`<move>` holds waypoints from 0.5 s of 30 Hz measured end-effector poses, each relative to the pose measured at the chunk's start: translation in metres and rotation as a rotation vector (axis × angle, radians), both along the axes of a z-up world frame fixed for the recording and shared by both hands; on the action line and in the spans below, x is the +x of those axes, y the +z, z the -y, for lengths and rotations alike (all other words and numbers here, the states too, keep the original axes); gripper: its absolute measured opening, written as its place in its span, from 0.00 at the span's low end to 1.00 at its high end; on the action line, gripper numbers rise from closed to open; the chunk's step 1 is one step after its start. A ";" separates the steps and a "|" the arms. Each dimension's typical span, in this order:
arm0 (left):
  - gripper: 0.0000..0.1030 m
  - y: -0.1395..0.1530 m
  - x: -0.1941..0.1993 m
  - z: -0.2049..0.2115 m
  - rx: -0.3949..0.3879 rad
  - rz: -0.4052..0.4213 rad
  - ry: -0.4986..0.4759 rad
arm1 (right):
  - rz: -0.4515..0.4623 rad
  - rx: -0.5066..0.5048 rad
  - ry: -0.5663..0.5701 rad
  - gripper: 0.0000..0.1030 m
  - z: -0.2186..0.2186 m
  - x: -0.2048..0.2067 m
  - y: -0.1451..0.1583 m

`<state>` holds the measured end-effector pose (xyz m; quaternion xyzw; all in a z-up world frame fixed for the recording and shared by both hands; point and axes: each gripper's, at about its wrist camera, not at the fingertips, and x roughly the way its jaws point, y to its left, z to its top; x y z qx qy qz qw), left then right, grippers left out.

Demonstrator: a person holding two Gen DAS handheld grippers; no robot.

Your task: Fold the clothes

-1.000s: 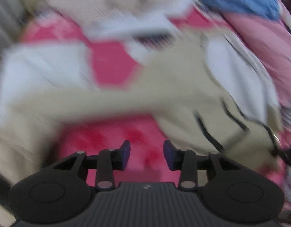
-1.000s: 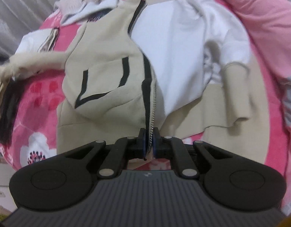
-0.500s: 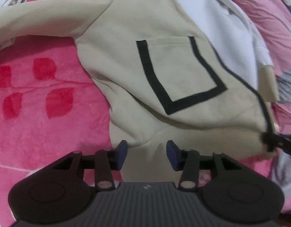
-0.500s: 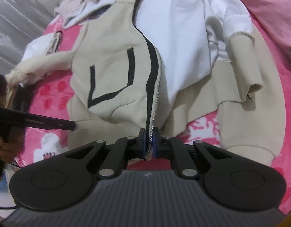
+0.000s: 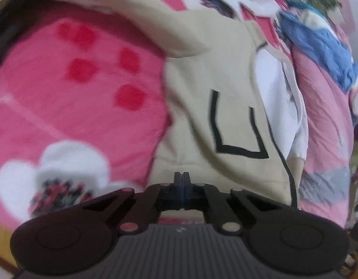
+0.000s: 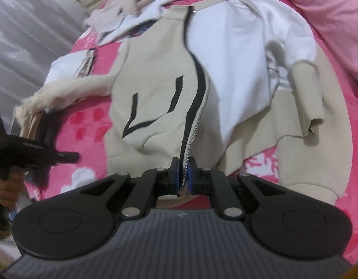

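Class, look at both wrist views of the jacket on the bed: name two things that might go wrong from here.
1. The right gripper pinches only the zip edge of the jacket; it might slip out.
2. The left gripper looks shut at the hem, perhaps on nothing, so lifting may skew the fold.

A beige jacket [image 6: 155, 88] with a white lining, black zip edging and a black-outlined pocket [image 5: 237, 127] lay ahead of the black right gripper [image 6: 182, 176], whose pads were blue. Beneath it spread a bright pink blanket [image 5: 62, 116] printed with red squares and white flowers. Far beyond the black left gripper [image 5: 181, 179] sat a blue garment [image 5: 323, 48].
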<state>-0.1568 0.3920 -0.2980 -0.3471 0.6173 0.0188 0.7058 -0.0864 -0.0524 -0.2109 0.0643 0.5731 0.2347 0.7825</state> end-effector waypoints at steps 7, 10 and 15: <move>0.27 -0.031 -0.004 0.004 0.102 0.008 -0.106 | -0.108 -0.039 -0.040 0.05 -0.004 0.009 -0.034; 0.58 -0.034 0.014 0.030 0.141 0.059 -0.199 | -0.103 -0.045 -0.042 0.05 -0.003 0.011 -0.031; 0.64 -0.065 0.031 0.078 0.231 0.032 -0.342 | -0.113 -0.050 -0.041 0.05 -0.006 0.014 -0.029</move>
